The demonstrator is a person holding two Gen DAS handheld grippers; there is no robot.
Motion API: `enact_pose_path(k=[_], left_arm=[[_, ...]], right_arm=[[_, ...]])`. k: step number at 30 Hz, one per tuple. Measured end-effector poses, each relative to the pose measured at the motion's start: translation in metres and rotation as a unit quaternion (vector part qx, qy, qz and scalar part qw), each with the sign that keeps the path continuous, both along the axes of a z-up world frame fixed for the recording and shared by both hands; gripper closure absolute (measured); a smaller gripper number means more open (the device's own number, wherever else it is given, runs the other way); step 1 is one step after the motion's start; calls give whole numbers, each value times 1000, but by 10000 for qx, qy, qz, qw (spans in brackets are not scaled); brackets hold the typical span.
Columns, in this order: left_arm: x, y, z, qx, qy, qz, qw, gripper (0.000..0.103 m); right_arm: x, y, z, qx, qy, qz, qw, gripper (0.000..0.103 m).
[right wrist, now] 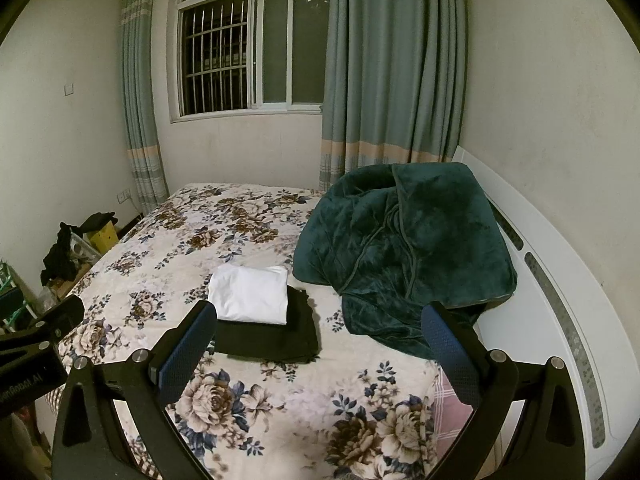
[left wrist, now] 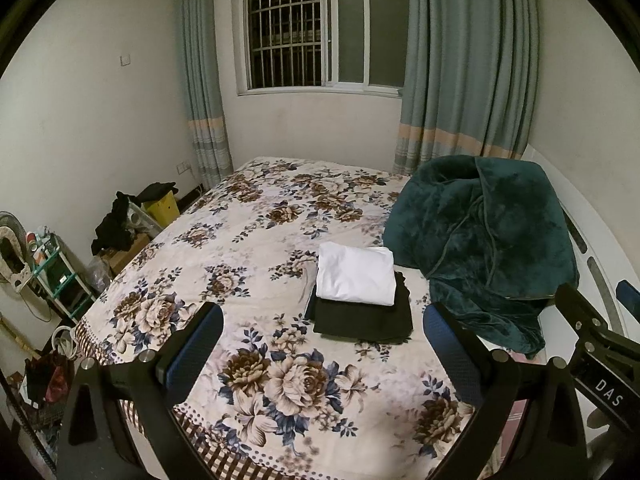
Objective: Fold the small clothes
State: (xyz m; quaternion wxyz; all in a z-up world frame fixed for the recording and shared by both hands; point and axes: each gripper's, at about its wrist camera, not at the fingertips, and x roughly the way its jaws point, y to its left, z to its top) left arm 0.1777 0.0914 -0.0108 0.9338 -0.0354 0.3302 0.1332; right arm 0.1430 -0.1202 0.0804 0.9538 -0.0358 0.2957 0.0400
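Observation:
A folded white garment (left wrist: 356, 274) lies on top of a folded black garment (left wrist: 368, 320) on the floral bed cover (left wrist: 224, 248). Both show in the right wrist view too, the white one (right wrist: 250, 294) on the black one (right wrist: 272, 338). My left gripper (left wrist: 322, 320) is open and empty, held above the bed's near end, short of the stack. My right gripper (right wrist: 320, 320) is open and empty, also short of the stack, with its left finger (right wrist: 192, 344) overlapping the stack's near left corner in view. Part of the right gripper shows at the left wrist view's right edge (left wrist: 600, 344).
A crumpled dark green blanket (left wrist: 484, 240) lies right of the stack, against a white headboard (right wrist: 560, 300). Left of the bed stand a shelf (left wrist: 52, 272), boxes and dark clothes (left wrist: 116, 224). A barred window (left wrist: 324, 32) with curtains is behind.

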Motion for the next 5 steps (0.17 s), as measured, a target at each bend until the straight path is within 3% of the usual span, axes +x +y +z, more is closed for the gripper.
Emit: enact_pose_path(k=[5], left_arm=[[-7,2,-1,22,-44,73,10000,1]], right_arm=[[-2,3,1,19,2,3,10000,0]])
